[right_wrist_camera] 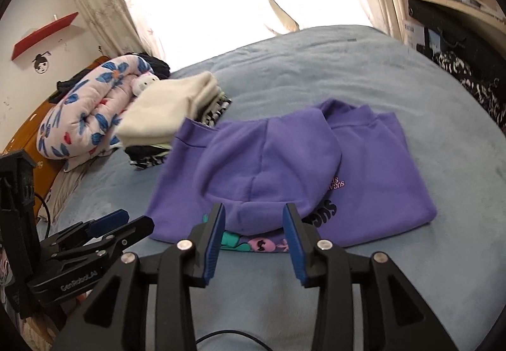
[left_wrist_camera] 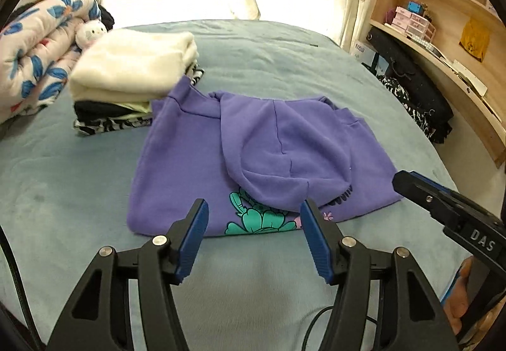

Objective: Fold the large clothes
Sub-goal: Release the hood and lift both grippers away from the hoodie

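A purple hoodie (left_wrist_camera: 196, 167) lies folded on the blue bed sheet (left_wrist_camera: 79, 192), its hood flopped over the printed front. It also shows in the right wrist view (right_wrist_camera: 379, 173). My left gripper (left_wrist_camera: 254, 215) is open and empty, hovering just short of the hoodie's near edge. My right gripper (right_wrist_camera: 254, 218) is open and empty, at the near edge by the hood. The right gripper shows at the right edge of the left wrist view (left_wrist_camera: 408, 183); the left gripper shows at the lower left of the right wrist view (right_wrist_camera: 126, 224).
A stack of folded clothes with a cream top (left_wrist_camera: 132, 66) sits behind the hoodie on the left. A floral quilt (left_wrist_camera: 34, 53) with a plush toy (left_wrist_camera: 90, 33) lies beyond it. Wooden shelves (left_wrist_camera: 442, 3) and dark clothes (left_wrist_camera: 411, 91) stand on the right.
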A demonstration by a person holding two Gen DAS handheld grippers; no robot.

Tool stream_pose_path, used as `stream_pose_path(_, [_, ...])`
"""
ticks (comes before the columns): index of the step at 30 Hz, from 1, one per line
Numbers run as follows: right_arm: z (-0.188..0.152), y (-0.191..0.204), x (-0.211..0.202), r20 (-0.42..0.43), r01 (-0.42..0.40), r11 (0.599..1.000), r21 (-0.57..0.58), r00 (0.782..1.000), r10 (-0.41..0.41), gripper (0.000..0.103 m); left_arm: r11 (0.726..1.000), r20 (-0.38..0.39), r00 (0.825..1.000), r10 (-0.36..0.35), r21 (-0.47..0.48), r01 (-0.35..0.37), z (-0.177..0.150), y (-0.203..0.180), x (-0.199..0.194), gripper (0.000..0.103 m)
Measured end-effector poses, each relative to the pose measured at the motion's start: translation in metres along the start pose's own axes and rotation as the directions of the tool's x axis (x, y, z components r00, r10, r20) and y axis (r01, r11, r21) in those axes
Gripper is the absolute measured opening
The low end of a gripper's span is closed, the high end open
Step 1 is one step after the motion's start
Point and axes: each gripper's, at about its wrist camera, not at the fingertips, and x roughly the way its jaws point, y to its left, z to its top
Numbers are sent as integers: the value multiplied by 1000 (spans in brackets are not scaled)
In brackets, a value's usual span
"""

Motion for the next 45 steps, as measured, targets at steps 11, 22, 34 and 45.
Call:
stream_pose_path(11, [-18,32,-85,96,56,991,-121,994,-45,56,999,88,996,12,36,-15,-23,-2,-64,67])
stream_pose_path(22, [-53,35,-100,12,97,981,-171,995,-96,60,999,70,997,-27,31,25,-51,9,-86,68])
stream_pose_path(34, [-75,19,-71,-22,96,987,-125,995,-100,61,995,-52,997,-59,-77,55,-79,45,-33,78])
stream_pose_path(45, [-78,15,1,-27,80,992,-101,996,-83,60,957,-123,979,-163,-262,127,-85,86,42,78])
